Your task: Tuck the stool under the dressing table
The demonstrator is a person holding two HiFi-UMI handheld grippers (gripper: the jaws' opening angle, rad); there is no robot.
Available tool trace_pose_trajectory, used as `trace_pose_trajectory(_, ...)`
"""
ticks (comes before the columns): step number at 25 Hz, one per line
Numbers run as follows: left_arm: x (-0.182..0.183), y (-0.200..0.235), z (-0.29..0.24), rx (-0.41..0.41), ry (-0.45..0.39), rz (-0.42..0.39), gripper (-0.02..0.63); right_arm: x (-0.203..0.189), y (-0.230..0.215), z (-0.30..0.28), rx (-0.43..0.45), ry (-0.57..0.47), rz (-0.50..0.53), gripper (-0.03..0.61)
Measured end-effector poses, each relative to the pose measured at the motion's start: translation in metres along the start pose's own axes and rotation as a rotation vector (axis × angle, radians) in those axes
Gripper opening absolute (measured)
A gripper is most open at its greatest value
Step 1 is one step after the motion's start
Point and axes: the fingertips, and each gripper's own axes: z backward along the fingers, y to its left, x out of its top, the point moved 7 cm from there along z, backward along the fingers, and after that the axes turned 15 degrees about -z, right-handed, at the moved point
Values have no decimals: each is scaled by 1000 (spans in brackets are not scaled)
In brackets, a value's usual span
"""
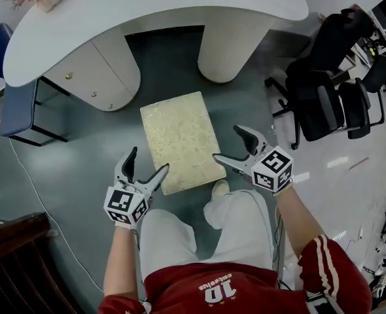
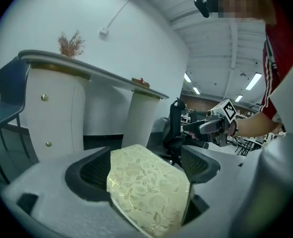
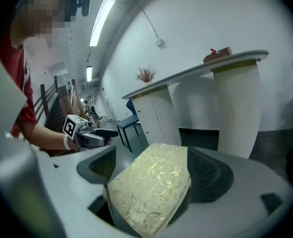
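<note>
The bench (image 1: 147,5) is standing well beyond the jaws, its gap facing them. The stool (image 1: 180,139) is sitting on the floor short of it, with one near corner lying between the wide, empty jaws of the left gripper (image 1: 149,159) and the other between those of the right gripper (image 1: 227,142). Judging by this, both should be closing evenly, then pushing straight. The top is hiding the stool's legs.

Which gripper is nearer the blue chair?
Left. The left gripper is at the near-left corner of the stool, toward the blue chair; the right gripper is across the stool, at its right edge.
</note>
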Motion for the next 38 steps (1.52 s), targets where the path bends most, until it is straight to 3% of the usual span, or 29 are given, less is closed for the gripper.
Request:
trace_pose_trajectory(8, -106, 16, -56, -79, 15, 17, 486, -80, -85, -67, 166, 75, -67, 434)
trace_pose_trajectory(14, -155, 21, -69, -125, 44, 97, 477, -110, -110, -91, 168, 84, -115, 433)
trace_pose_trajectory(17, -163, 18, -75, -153, 40, 199, 477, -114, -113, -95, 187, 149, -128, 430)
trace_pose_trajectory(20, -164, 18, -77, -160, 69, 225, 483, -123, -111, -98, 181, 220, -113, 437)
trace_pose_trajectory(25, -174, 23, -83, -185, 111, 359, 545, -128, -116, -101, 190, 235, -220, 439)
trace_pose_trajectory(30, -167, 18, -85, -205, 97, 343, 499, -128, -116, -104, 208, 223, -253, 438)
trace_pose_trajectory(38, -167, 12, -92, -98, 77, 377, 508, -128, -112, -105, 142, 210, -217, 425)
